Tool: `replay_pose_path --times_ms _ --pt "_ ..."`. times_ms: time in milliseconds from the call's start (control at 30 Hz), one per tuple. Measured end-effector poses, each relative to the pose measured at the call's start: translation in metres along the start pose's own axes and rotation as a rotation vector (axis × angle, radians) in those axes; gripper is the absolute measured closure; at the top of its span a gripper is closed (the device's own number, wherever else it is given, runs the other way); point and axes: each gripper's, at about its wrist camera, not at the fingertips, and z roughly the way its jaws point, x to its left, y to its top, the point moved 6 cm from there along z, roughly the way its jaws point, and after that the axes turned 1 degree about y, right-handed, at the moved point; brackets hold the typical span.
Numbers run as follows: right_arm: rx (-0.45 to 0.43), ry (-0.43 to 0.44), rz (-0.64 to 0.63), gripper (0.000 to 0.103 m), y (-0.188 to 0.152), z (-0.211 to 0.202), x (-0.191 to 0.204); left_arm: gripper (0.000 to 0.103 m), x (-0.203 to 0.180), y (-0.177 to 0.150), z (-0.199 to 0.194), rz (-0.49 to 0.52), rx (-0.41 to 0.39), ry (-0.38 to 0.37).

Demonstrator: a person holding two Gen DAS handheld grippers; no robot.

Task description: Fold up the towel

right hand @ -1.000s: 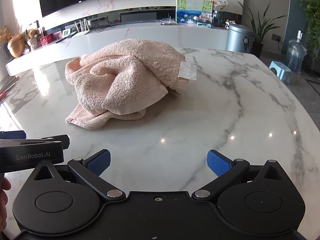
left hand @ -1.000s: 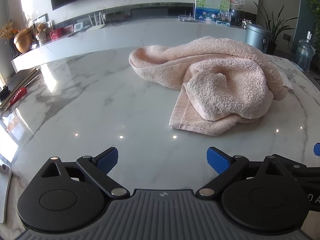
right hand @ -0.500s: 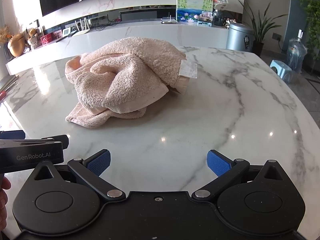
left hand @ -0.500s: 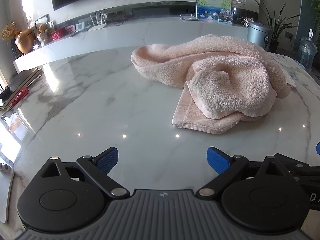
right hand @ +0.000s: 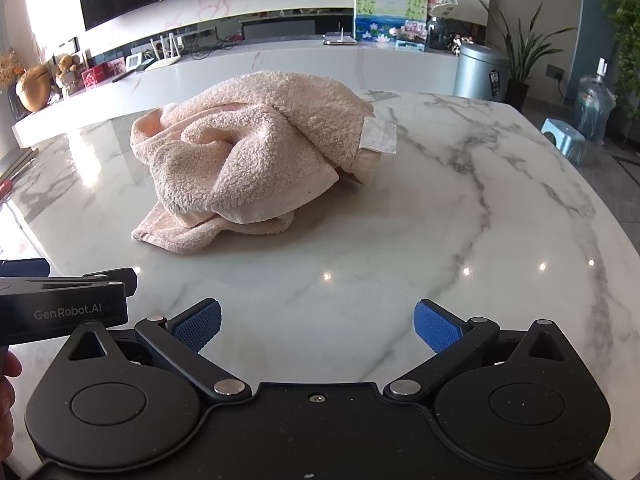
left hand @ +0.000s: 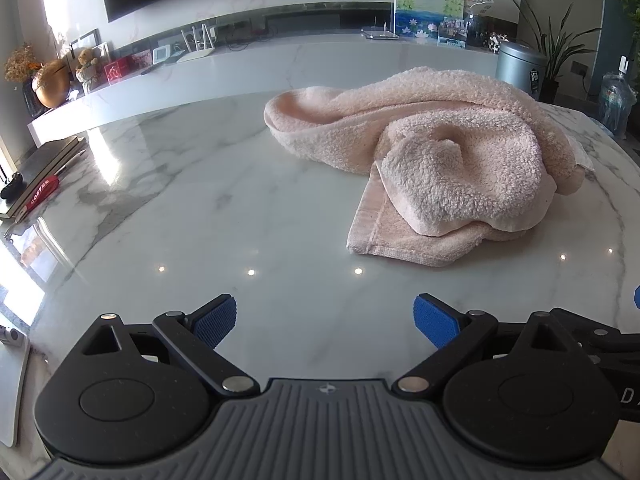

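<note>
A: Where is the towel (left hand: 440,168)?

B: It lies on the marble table (left hand: 224,216), in a crumpled heap, not folded. In the left wrist view it is ahead and to the right of the left gripper (left hand: 325,320). In the right wrist view the towel (right hand: 256,160) is ahead and to the left of the right gripper (right hand: 318,325).

A: How does the heap look?

B: It is pink and fluffy. One flat hemmed corner (left hand: 372,240) sticks out at the near side and lies on the table. A thick roll goes over the top. A white label (right hand: 378,140) hangs at the right end of the heap.

A: And the fingers of the left gripper?

B: They are spread wide. The blue pads (left hand: 216,320) hold nothing, only bare table shows between them. They are well apart from the towel.

A: The right gripper?

B: The same. Its blue pads (right hand: 198,326) are spread wide and empty, above the table, well apart from the towel. At the left edge of the right wrist view I see the side of the left gripper (right hand: 60,308) just beside it, and a part of a hand (right hand: 8,392) under it.
</note>
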Motion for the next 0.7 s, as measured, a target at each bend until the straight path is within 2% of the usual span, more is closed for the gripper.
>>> replay_pose_path --times_ms 567,700 --pt "-0.001 0.004 -0.025 0.000 0.0024 -0.0008 -0.0005 0.006 0.0002 0.0021 -0.0002 0.022 -0.013 -0.014" --pt "-0.011 0.012 -0.036 0.007 0.0050 -0.0018 0.0002 0.006 -0.0015 0.0045 -0.0009 0.028 -0.017 -0.034"
